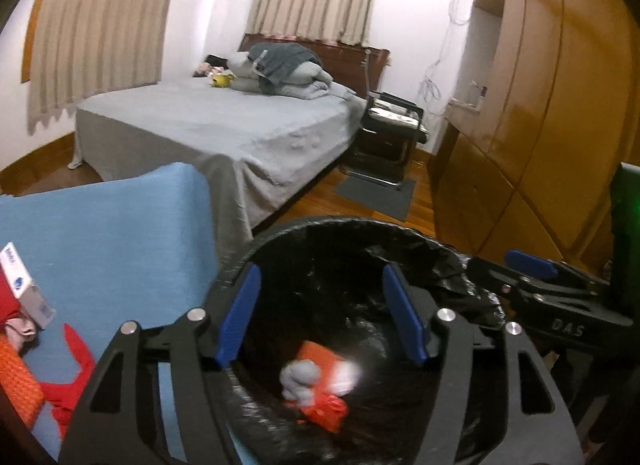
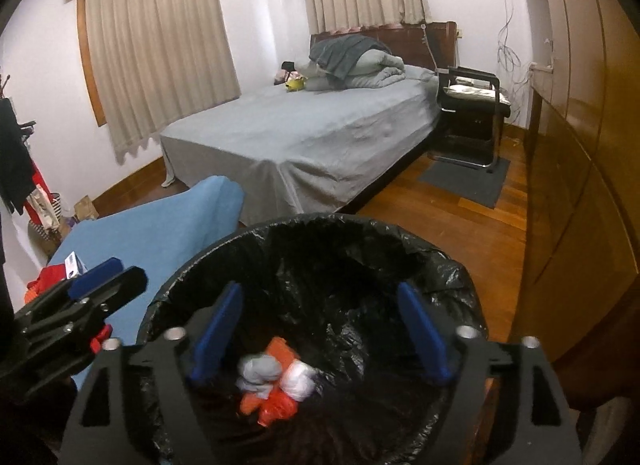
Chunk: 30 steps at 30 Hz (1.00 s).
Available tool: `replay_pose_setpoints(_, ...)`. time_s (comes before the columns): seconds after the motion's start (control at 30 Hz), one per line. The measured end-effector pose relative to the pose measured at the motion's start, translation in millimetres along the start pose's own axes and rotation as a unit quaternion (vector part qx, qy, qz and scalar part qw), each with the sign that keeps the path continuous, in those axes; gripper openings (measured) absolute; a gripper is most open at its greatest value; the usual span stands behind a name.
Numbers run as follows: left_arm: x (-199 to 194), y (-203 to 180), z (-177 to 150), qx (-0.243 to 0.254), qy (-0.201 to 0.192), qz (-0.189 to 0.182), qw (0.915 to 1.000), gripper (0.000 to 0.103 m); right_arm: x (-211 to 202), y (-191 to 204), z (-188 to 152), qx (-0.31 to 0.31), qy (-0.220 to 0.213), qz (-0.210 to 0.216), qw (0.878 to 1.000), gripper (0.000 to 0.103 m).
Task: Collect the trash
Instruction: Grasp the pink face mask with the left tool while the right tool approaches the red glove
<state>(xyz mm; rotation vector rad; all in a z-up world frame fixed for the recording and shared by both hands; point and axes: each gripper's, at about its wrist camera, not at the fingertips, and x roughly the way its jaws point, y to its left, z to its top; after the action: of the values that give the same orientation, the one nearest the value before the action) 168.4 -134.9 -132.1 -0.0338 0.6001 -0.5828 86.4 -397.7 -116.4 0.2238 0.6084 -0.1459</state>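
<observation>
A bin lined with a black bag [image 1: 460, 277] [image 2: 452, 273] stands right under both grippers. At its bottom lies trash: a grey crumpled wad [image 1: 298, 379] [image 2: 258, 371], orange wrappers [image 1: 326, 411] [image 2: 276, 409] and a white wad [image 2: 298, 379]. My left gripper [image 1: 320, 313] is open and empty over the bin's mouth. My right gripper [image 2: 320, 329] is open and empty over the bin too. The right gripper shows at the right of the left wrist view [image 1: 532, 261]; the left gripper shows at the left of the right wrist view [image 2: 96, 277].
A blue-covered table [image 1: 100, 233] [image 2: 168, 225] left of the bin holds a small white box [image 1: 24, 289] [image 2: 74, 263], red cloth [image 1: 76, 381] and an orange item [image 1: 16, 381]. A grey bed [image 2: 304, 137], a black chair [image 2: 472, 113] and a wooden wardrobe [image 2: 580, 145] lie beyond.
</observation>
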Motion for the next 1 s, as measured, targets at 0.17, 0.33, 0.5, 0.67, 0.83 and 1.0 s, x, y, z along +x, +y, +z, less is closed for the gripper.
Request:
replay_pose_setpoints(0.17, -25, 27, 0, -0.005, -0.017, 0.052, 0.9985, 0.077, 0, 22, 3, -0.010, -0.005, 0.025, 1.000, 0.097)
replay_pose_setpoints(0.33, -62, 70, -8, -0.026, -0.025, 0.111, 0.9932, 0.080, 3, 67, 3, -0.036, -0.005, 0.072, 0.997, 0.097)
replay_pose_setpoints(0.5, -102, 110, -16, -0.040, -0.029, 0.167, 0.9846, 0.080, 8, 121, -3, -0.064, 0.008, 0.133, 0.989, 0.097)
replay_pose_setpoints(0.67, -141, 148, -30, -0.062, -0.027, 0.217, 0.9739, 0.080, 16, 176, -17, -0.100, 0.026, 0.191, 0.976, 0.097)
replay_pose_setpoints(0.83, -167, 181, -45, -0.084, -0.018, 0.260, 0.9617, 0.080, 26, 223, -37, -0.129, 0.047, 0.229, 0.964, 0.097)
replay_pose_setpoints(1.0, -185, 213, -64, -0.104, -0.002, 0.297, 0.9492, 0.080, 39, 250, -57, -0.150, 0.070, 0.234, 0.958, 0.097)
